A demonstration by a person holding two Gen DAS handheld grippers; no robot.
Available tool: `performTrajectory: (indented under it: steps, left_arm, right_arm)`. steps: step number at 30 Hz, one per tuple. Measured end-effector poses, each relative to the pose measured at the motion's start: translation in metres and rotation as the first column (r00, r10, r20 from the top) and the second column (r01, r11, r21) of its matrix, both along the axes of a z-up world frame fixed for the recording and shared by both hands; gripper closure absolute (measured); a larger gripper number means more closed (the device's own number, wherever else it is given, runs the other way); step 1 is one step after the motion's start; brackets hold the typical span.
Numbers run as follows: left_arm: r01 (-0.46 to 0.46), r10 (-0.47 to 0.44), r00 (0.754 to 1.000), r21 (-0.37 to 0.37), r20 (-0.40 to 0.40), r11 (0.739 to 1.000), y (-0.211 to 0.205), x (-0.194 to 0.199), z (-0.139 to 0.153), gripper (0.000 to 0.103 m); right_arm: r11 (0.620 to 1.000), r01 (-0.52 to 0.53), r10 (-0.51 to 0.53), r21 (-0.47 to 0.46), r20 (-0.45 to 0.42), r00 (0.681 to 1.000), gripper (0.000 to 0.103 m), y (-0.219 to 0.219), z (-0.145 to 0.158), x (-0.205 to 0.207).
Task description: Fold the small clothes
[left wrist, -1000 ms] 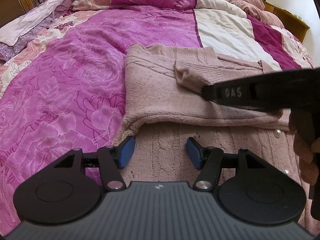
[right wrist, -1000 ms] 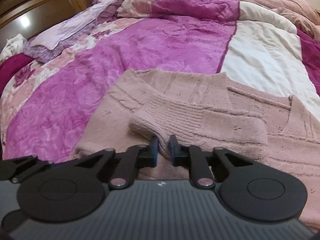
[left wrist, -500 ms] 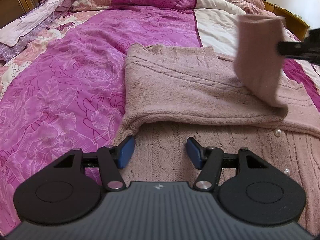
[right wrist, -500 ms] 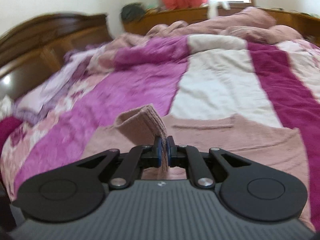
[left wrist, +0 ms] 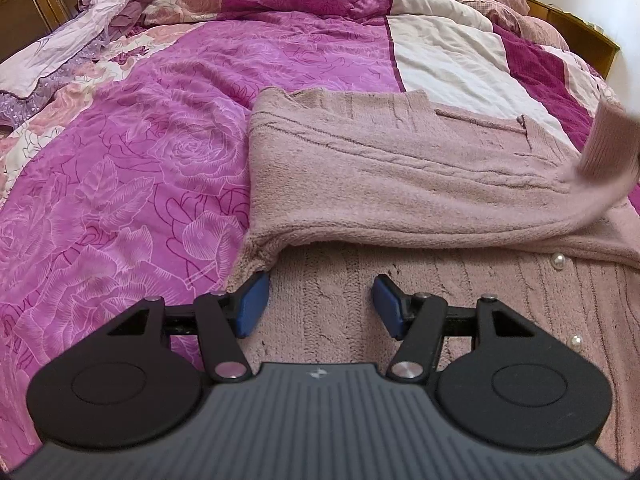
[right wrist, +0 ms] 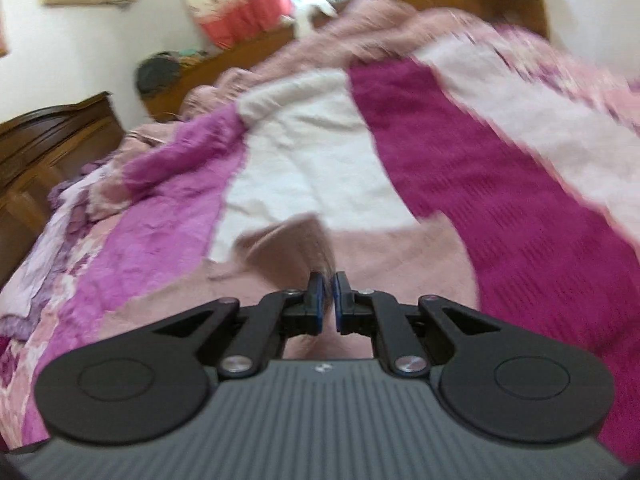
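Observation:
A dusty-pink knitted cardigan point(left wrist: 380, 168) with pearl buttons point(left wrist: 558, 261) lies on the bed, its left side folded over the body. My left gripper point(left wrist: 318, 306) hovers open just above the cardigan's front, its blue pads point(left wrist: 252, 304) apart with only flat knit beneath. The sleeve cuff point(left wrist: 610, 142) hangs lifted and blurred at the right edge of the left wrist view. In the blurred right wrist view my right gripper point(right wrist: 327, 296) is shut on that sleeve point(right wrist: 288, 248), which rises from between its pads.
A magenta rose-patterned quilt point(left wrist: 132, 168) with white point(left wrist: 452, 56) and dark-red panels covers the bed. Crumpled bedding lies at the far end. A dark wooden headboard point(right wrist: 44, 152) stands left, with a window and curtain point(right wrist: 240, 4) behind.
My right gripper has carried the sleeve cuff off the cardigan's middle, up and away to the right, rolling as it went. The left gripper has stayed still and open.

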State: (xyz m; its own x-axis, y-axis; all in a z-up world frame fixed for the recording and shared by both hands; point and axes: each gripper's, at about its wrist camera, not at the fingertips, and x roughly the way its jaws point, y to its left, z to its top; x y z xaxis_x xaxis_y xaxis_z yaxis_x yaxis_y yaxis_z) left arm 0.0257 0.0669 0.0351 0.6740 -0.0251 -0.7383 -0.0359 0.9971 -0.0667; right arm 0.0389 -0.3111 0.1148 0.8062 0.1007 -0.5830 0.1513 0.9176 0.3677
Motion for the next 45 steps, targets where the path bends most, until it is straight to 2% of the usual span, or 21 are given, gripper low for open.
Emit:
performTrajectory:
  steps: [3, 5, 8, 13, 14, 16, 17, 18, 24, 25, 26, 27, 29, 33, 35, 38, 41, 43, 45]
  left_arm:
    - [0.001, -0.001, 1.0, 0.004, -0.002, 1.0, 0.0, 0.0, 0.0, 0.037]
    - [0.003, -0.003, 1.0, 0.006, -0.001, 1.0, -0.001, 0.0, 0.0, 0.037]
    - [0.002, -0.002, 1.0, 0.007, -0.002, 1.0, -0.001, 0.0, 0.0, 0.037]
    - [0.005, -0.005, 1.0, 0.021, -0.004, 1.0, -0.003, 0.001, 0.001, 0.036]
    - [0.005, -0.005, 1.0, 0.021, -0.004, 1.0, -0.003, 0.001, 0.0, 0.036]
    - [0.005, -0.005, 1.0, 0.019, -0.004, 1.0, -0.003, 0.001, 0.001, 0.036]
    - [0.005, -0.005, 1.0, 0.02, -0.005, 1.0, -0.003, 0.001, 0.0, 0.036]
    - [0.006, -0.005, 1.0, 0.02, -0.005, 1.0, -0.004, 0.001, 0.0, 0.036]
    - [0.006, -0.006, 1.0, 0.03, -0.004, 1.0, -0.005, 0.002, 0.0, 0.036]
    - [0.006, -0.006, 1.0, 0.034, -0.003, 0.999, -0.006, 0.002, 0.0, 0.036]
    - [0.006, -0.005, 1.0, 0.036, -0.002, 0.999, -0.006, 0.002, -0.001, 0.035]
    - [0.005, -0.005, 1.0, 0.038, -0.001, 0.999, -0.006, 0.002, -0.001, 0.035]
    - [0.006, -0.006, 1.0, 0.04, 0.0, 0.999, -0.006, 0.002, -0.001, 0.035]
    - [0.009, -0.009, 1.0, 0.038, 0.001, 0.999, -0.006, 0.003, -0.001, 0.035]
    - [0.011, -0.011, 1.0, 0.04, 0.004, 0.999, -0.006, 0.003, -0.002, 0.035]
    - [0.009, -0.01, 1.0, 0.043, 0.015, 0.999, -0.007, 0.002, -0.003, 0.033]
    - [0.012, -0.013, 1.0, 0.05, 0.017, 0.999, -0.008, 0.003, -0.004, 0.032]
    - [0.019, -0.02, 1.0, 0.053, 0.017, 0.998, -0.009, 0.002, -0.002, 0.032]
    - [0.027, -0.028, 0.999, 0.05, 0.015, 0.998, -0.007, 0.001, 0.001, 0.032]
  right_arm:
    - [0.998, 0.058, -0.06, -0.028, -0.085, 0.995, 0.092, -0.017, -0.022, 0.002]
    - [0.995, 0.099, -0.099, -0.006, -0.123, 0.987, 0.092, -0.029, -0.03, -0.002]
    - [0.993, 0.112, -0.106, 0.048, -0.118, 0.987, 0.092, -0.04, -0.033, -0.006]
    - [0.997, 0.067, -0.063, 0.034, -0.107, 0.992, 0.091, -0.035, -0.029, -0.002]
    - [0.998, 0.057, -0.053, 0.035, -0.111, 0.992, 0.089, -0.034, -0.031, 0.0]
    - [0.999, 0.046, -0.043, 0.027, -0.105, 0.994, 0.069, -0.03, -0.031, 0.0]
    - [0.999, 0.039, -0.037, 0.02, -0.095, 0.995, 0.056, -0.028, -0.031, 0.001]
    - [0.999, 0.031, -0.03, 0.01, -0.083, 0.996, 0.05, -0.026, -0.03, 0.001]
    - [1.0, 0.005, -0.007, -0.029, -0.076, 0.997, 0.052, -0.02, -0.034, 0.012]
    - [1.0, -0.004, 0.002, -0.023, -0.083, 0.997, 0.057, -0.021, -0.036, 0.014]
    - [1.0, -0.008, 0.006, -0.022, -0.089, 0.996, 0.078, -0.021, -0.038, 0.016]
    - [1.0, -0.003, 0.001, -0.023, -0.096, 0.995, 0.09, -0.021, -0.039, 0.017]
    - [1.0, 0.022, -0.022, -0.004, -0.074, 0.997, 0.095, -0.025, -0.034, 0.013]
    - [0.996, 0.073, -0.074, -0.046, -0.009, 0.997, 0.095, -0.03, -0.021, -0.002]
    - [0.996, 0.076, -0.078, -0.046, -0.029, 0.997, 0.095, -0.033, -0.026, -0.001]
    - [0.997, 0.051, -0.057, -0.052, -0.108, 0.993, 0.093, -0.033, -0.046, 0.01]
    - [0.996, 0.057, -0.064, -0.069, -0.11, 0.992, 0.092, -0.029, -0.05, 0.012]
    - [0.996, 0.06, -0.067, -0.064, -0.121, 0.99, 0.086, -0.028, -0.043, 0.011]
    - [0.998, 0.045, -0.05, -0.045, -0.118, 0.992, 0.065, -0.028, -0.036, 0.007]
